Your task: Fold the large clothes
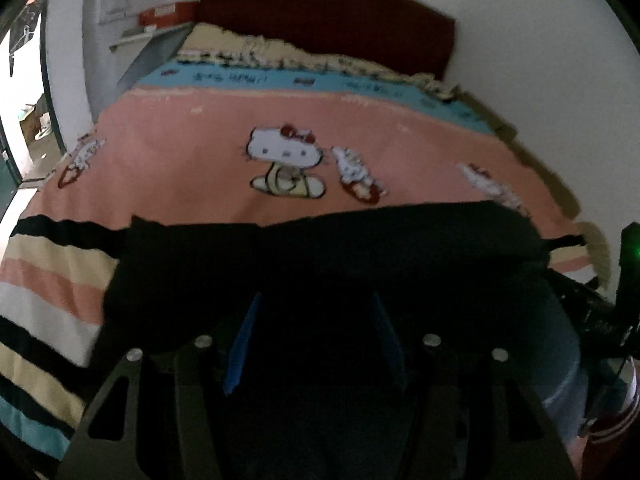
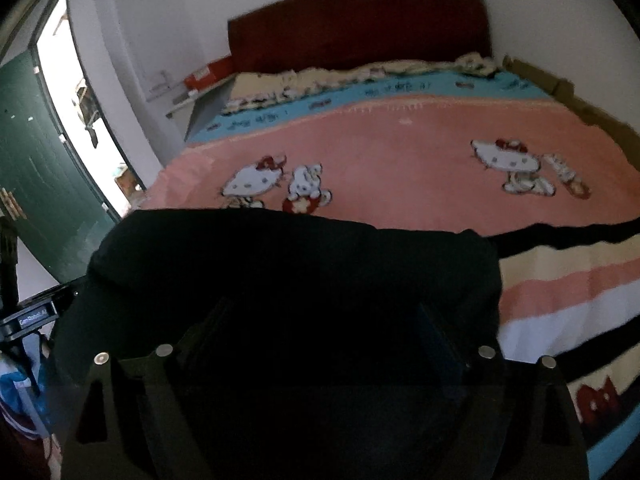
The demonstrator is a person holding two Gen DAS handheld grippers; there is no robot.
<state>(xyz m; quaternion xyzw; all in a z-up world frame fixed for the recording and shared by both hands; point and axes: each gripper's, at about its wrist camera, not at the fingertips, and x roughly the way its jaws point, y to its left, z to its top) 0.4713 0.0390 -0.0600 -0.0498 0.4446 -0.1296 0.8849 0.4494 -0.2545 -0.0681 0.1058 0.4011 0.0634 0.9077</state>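
Observation:
A large black garment [image 1: 320, 248] lies at the near end of the bed, over the pink cartoon-cat blanket [image 1: 192, 148]. In the left wrist view my left gripper [image 1: 316, 320] is over the garment with its blue-padded fingers [image 1: 244, 340] spread apart and nothing between them. In the right wrist view the same black garment [image 2: 288, 260] fills the foreground. My right gripper [image 2: 332, 328] sits over it, its dark fingers [image 2: 436, 340] wide apart. The cloth is too dark to show folds.
The bed has a dark red headboard [image 1: 328, 12] against a white wall. A crumpled cream quilt [image 1: 280, 52] lies at the head. A bedside shelf with a red box [image 2: 208, 72] and an open green door [image 2: 36, 168] are at the left. The other gripper [image 1: 624, 280] shows at the right edge.

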